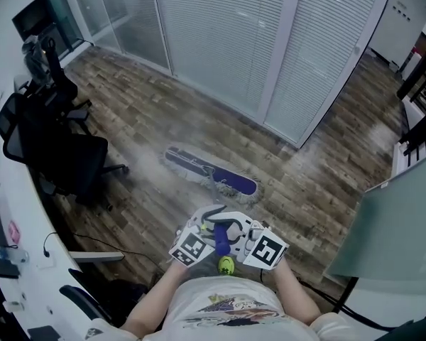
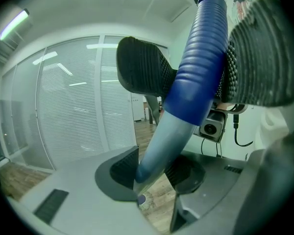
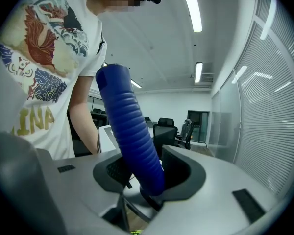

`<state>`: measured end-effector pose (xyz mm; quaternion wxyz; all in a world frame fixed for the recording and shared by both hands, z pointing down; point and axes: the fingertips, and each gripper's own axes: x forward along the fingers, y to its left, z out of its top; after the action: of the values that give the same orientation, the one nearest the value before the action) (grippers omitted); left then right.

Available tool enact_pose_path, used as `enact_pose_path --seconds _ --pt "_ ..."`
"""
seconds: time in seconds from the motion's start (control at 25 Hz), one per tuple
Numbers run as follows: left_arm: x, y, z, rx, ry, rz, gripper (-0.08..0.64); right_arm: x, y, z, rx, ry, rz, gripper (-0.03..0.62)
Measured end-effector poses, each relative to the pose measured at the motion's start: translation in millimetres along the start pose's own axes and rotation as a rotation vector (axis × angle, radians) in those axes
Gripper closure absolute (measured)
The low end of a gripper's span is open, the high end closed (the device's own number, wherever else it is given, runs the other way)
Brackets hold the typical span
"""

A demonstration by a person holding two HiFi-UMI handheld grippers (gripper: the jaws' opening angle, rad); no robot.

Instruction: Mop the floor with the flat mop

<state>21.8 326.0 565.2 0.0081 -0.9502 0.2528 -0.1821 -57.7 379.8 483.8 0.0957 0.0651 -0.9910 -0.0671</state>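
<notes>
Flat mop (image 1: 211, 170) rests head-down on the wooden floor (image 1: 149, 119) mid-room, its handle (image 1: 221, 240) clenched by the left tool (image 2: 154, 173) and the right tool (image 3: 144, 173). Pale, damp-looking streaks near the head suggest mopping is underway, with most of the floor left.

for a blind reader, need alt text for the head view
Seen from above, a person grips the mop handle with the left gripper and right gripper. Its flat mop head rests on the wood floor, near black office chairs.

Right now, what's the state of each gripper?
Left gripper: closed on the flat mop's pale metal shaft, just below its blue ribbed grip.
Right gripper: closed on that blue ribbed grip.
</notes>
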Motion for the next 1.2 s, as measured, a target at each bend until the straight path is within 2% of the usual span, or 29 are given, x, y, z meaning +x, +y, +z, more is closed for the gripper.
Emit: enact_pose_path --seconds 0.2,0.56,0.88,1.2 --pt "-6.5 -37.0 3.1 -0.012 -0.008 -0.001 0.434 -18.8 32.8 2.4 0.009 -0.012 0.008 0.436" --pt "-1.5 -63.3 -13.4 0.013 0.001 -0.002 0.431 -28.3 56.8 -15.7 -0.006 0.000 0.019 0.434" --pt "10.7 -49.3 -11.5 0.036 -0.004 0.005 0.434 -31.3 37.5 -17.4 0.022 -0.072 0.027 0.423" --pt "11.3 -28.8 -2.3 0.016 -0.051 0.009 0.434 -21.7 21.1 -14.5 0.049 -0.064 0.076 0.420"
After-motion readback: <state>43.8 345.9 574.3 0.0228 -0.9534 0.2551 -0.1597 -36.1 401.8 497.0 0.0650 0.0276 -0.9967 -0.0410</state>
